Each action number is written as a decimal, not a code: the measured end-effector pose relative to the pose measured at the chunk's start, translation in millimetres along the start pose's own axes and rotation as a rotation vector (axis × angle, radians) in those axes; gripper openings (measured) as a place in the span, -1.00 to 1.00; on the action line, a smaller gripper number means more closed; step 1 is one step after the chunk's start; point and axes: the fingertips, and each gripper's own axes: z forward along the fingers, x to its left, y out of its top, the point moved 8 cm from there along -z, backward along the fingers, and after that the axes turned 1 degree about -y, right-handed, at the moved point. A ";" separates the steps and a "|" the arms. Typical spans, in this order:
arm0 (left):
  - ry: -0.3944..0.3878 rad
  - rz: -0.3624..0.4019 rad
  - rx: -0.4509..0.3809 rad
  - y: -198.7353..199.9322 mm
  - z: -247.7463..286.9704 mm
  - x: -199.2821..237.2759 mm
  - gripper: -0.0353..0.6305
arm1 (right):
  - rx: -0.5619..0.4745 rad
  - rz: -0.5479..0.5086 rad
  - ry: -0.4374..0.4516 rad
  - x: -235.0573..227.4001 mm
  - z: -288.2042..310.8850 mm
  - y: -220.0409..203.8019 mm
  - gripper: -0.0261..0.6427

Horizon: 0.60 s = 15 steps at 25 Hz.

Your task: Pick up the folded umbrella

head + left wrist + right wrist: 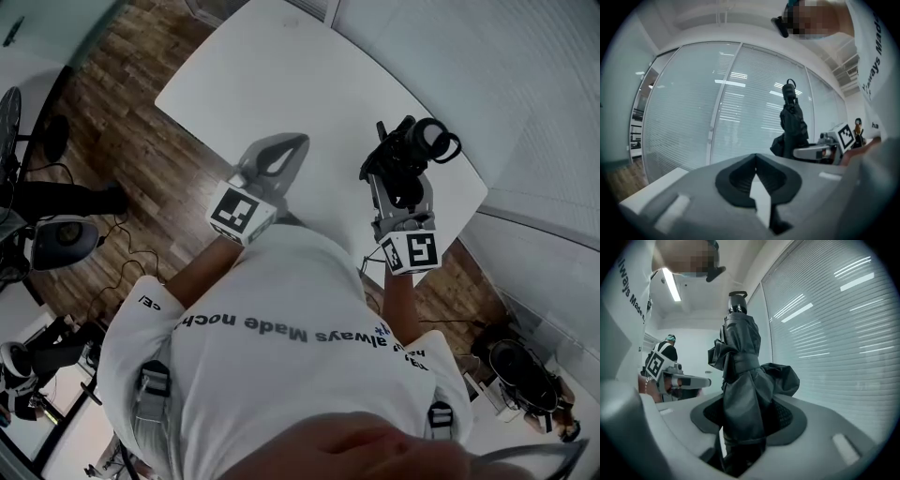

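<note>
right claw (745,425): pinching the folded umbrella (740,376) low on its bundle; both dark pads press into the fabric from either side; the claw points roughly level
folded umbrella: black, wrapped up with its tie strap round the middle; it stands pretty much upright in the right claw, the stubby handle end on top; a bit of loose fabric bulges out on the side toward the blinds; from the head view it's up over the right part of the bench (281,66), near that edge; nothing else touches it as far as I can see
left claw (755,158): pressed together at the tips, nothing in it; only a sliver of white bench shows through the gap lower down between the pads; it's held level over the bench, well apart from the umbrella and to the left of it
marker cubes: one on the left claw (241,212), one on the right (412,251); both sit just in front of the person's white shirt (272,309)
bench: white, with rounded corners
floor (141,141): dark wood planks left of the bench; some cables lie on it
glass wall (693,103): big panes with closed horizontal blinds past the far side of the bench; the left gripper view shows the umbrella as a dark shape against them
</note>
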 end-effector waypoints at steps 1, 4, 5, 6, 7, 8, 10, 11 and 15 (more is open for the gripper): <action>-0.004 0.001 -0.006 3.2 -0.2 -2.9 -0.88 | -0.023 0.005 -0.005 1.5 -6.5 7.1 -0.27; -0.018 0.001 -0.016 9.7 1.4 -10.7 -0.88 | -0.075 0.013 -0.014 3.7 -22.3 24.1 -0.27; -0.023 0.002 -0.018 10.7 2.5 -12.1 -0.88 | -0.086 0.014 -0.015 4.1 -25.5 27.2 -0.27; -0.027 0.003 -0.018 11.0 3.9 -13.2 -0.88 | -0.095 0.015 -0.015 4.4 -27.9 29.2 -0.26; -0.031 0.002 -0.019 11.1 5.3 -14.0 -0.88 | -0.100 0.015 -0.015 4.5 -29.4 30.3 -0.26; -0.034 0.002 -0.020 11.3 6.9 -14.5 -0.88 | -0.101 0.013 -0.015 4.4 -30.1 30.7 -0.26; -0.041 0.002 -0.023 11.5 9.3 -14.1 -0.88 | -0.099 0.004 -0.018 4.4 -29.3 30.6 -0.26; -0.043 0.000 -0.025 12.1 9.9 -13.7 -0.88 | -0.098 0.001 -0.020 4.9 -28.6 30.5 -0.26; -0.046 -0.001 -0.024 14.0 9.3 -16.6 -0.88 | -0.099 0.009 -0.023 6.4 -31.2 30.2 -0.25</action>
